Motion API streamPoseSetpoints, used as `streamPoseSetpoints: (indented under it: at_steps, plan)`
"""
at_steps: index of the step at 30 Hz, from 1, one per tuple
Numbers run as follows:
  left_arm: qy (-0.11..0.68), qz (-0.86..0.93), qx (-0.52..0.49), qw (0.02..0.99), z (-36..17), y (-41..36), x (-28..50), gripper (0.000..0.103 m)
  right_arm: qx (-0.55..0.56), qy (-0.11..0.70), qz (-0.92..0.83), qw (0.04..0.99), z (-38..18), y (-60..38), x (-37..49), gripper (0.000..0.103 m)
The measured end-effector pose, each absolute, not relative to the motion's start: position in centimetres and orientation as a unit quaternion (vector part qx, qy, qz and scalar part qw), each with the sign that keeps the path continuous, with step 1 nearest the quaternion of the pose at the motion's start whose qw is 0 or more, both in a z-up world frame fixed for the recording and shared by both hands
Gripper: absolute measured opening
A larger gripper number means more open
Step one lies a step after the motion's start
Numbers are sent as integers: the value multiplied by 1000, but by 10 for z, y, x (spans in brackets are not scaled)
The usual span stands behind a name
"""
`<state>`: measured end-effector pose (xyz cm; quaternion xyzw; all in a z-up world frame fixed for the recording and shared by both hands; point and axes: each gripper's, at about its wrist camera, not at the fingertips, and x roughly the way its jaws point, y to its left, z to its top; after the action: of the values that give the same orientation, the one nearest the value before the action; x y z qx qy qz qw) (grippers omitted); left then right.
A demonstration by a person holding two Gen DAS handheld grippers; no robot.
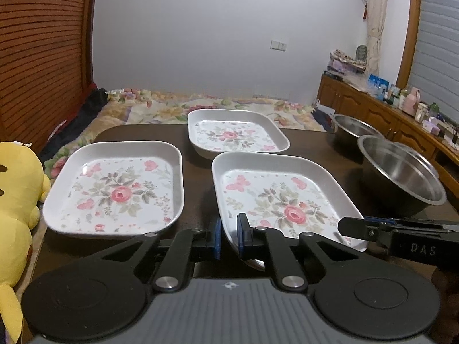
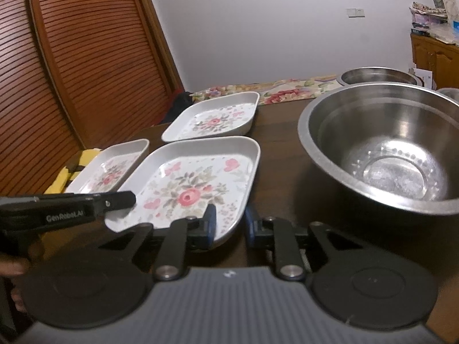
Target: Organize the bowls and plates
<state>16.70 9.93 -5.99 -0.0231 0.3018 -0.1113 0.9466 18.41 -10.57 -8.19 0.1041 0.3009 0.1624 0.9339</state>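
Observation:
Three white floral plates lie on a dark table [image 1: 198,180]. The near plate [image 1: 287,195] [image 2: 195,177] sits between both grippers. My left gripper [image 1: 229,236] is shut on its near left corner, with the rim pinched between the blue pads. My right gripper [image 2: 229,220] straddles the near right corner, one pad inside the plate, one outside; a thin gap shows, so it is open. A second plate [image 1: 114,189] lies to the left and a third plate [image 1: 235,132] farther back. Two steel bowls stand to the right, the near bowl [image 2: 387,149] and the far bowl [image 2: 378,74].
A yellow plush toy [image 1: 14,200] leans at the table's left edge. Beyond the table's far edge is a bed with a floral cover [image 1: 200,106]. A wooden cabinet [image 1: 373,109] with small items runs along the right. A slatted wooden door [image 2: 71,57] stands at the left.

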Motion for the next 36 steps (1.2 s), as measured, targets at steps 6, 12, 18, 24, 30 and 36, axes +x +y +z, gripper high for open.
streamPoseSetpoints:
  at_steps: [6, 12, 18, 24, 30, 36]
  plan:
    - [291, -114, -20, 950, -57, 104, 137, 13, 119, 292, 182, 932, -75, -110, 169, 23]
    - [293, -115, -15, 949, -60, 106, 110, 14, 109, 282, 199, 932, -65, -110, 140, 23]
    - [296, -107, -12, 949, -67, 109, 91, 13, 106, 286, 211, 929, -69, -112, 120, 23]
    - [301, -98, -11, 948, -73, 110, 72, 14, 100, 297, 221, 924, -76, -109, 106, 23]
    - [310, -94, -15, 946, -79, 114, 65, 14, 96, 302, 229, 921, -77, -107, 99, 23]
    - [312, -94, -17, 945, -82, 114, 66, 14, 94, 302, 232, 920, -80, -105, 96, 24]
